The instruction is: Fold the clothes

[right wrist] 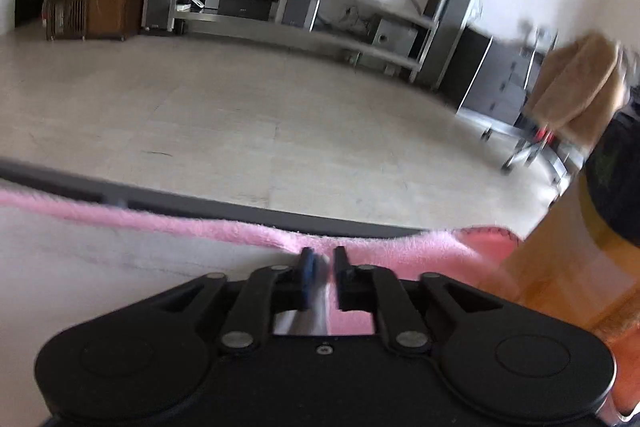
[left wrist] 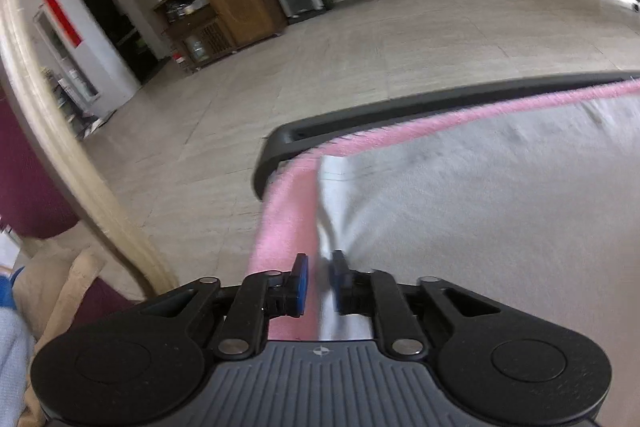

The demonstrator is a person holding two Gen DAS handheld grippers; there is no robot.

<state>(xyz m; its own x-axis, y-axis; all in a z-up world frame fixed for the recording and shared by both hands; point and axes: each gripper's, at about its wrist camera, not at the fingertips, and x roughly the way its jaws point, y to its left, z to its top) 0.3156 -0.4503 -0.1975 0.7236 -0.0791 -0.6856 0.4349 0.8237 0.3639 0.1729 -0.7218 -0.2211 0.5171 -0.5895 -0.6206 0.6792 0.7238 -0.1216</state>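
Note:
A pale grey garment [left wrist: 480,207] lies spread over a pink fleece cloth [left wrist: 286,215] on a dark-edged table [left wrist: 360,117]. My left gripper [left wrist: 319,277] is at the garment's left edge, near the table's corner. Its blue-padded fingers [left wrist: 301,279] are pinched on a fold of that edge. In the right wrist view the same garment [right wrist: 120,267] fills the lower left, and the pink cloth [right wrist: 400,253] runs along the table's far edge [right wrist: 200,205]. My right gripper [right wrist: 323,267] is shut on a strip of the pale fabric, where the garment meets the pink cloth.
Beyond the table lies a bare tiled floor [left wrist: 320,47]. A wooden cabinet [left wrist: 236,3] and a long shelf unit [right wrist: 304,7] stand by the far wall. A curved sofa arm [left wrist: 60,147] is at the left. At the right are an orange wooden surface [right wrist: 568,267] and a tan cushion [right wrist: 576,95].

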